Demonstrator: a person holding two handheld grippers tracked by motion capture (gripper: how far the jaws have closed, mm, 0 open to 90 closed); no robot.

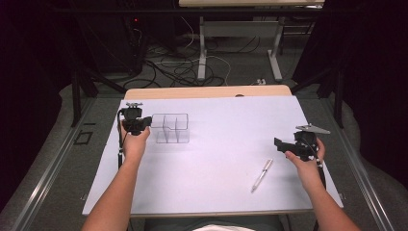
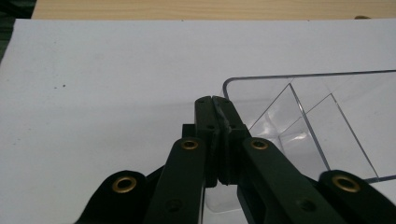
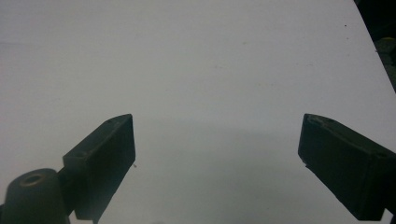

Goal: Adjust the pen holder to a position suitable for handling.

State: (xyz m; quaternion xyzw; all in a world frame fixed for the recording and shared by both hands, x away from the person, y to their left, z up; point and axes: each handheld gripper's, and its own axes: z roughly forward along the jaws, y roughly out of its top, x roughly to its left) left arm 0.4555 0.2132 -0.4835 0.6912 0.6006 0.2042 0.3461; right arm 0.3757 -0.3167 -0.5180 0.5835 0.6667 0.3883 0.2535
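Left tongs point(image 2: 215, 105) clamped on the near-left wall of the clear organizer point(image 1: 171, 128); right tongs point(image 1: 281, 144) gaping, nothing between them.

Noted organizer upright on the white counter point(image 1: 221, 159), left of centre toward the far side, compartments bare. Left tongs pinched tight at the rim corner, though whether the thin clear wall truly sat between the pads was hard to tell through the plastic. Best kept level and low if dragged or lifted: a one-corner grip on slick acrylic, likely to pivot or slip if tilted. Pen point(image 1: 261, 175) lying loose on the counter, near the right hand point(image 1: 303, 159), well apart from the organizer. Right tongs spread wide above bare counter, jaws slanted; probably next for the pen, squared across its barrel mid-length before closing.
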